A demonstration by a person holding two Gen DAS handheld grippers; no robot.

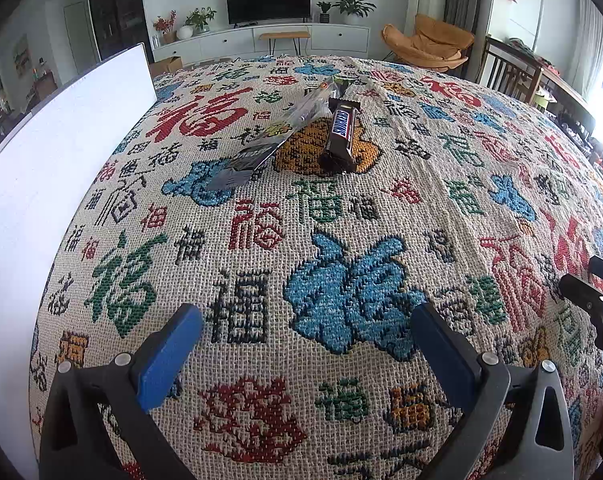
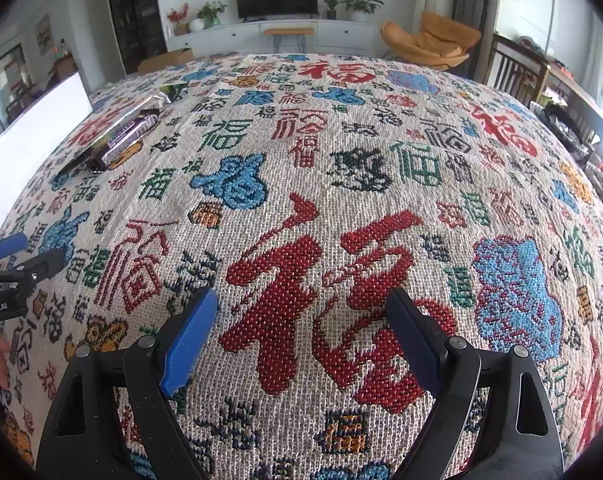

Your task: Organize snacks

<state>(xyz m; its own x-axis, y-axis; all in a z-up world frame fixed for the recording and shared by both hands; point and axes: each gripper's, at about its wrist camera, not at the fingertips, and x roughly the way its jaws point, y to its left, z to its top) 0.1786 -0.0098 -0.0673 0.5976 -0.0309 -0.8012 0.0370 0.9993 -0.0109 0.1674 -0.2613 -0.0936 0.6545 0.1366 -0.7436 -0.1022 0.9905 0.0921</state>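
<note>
Both claws, left claw [image 1: 309,324] and right claw [image 2: 301,312], hang wide open with nothing in them over the woven cloth [image 1: 341,216] on the tabletop. The Snickers bar [image 1: 341,132] lies well ahead of the left one, touching a clear snack bag [image 1: 277,128], with a white board [image 1: 61,152] off to their left.

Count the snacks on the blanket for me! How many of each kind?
Chocolate bar: 1
Long shiny snack packet: 1
Total: 2 snacks, lying side by side on the patterned blanket, next to a white board.
</note>
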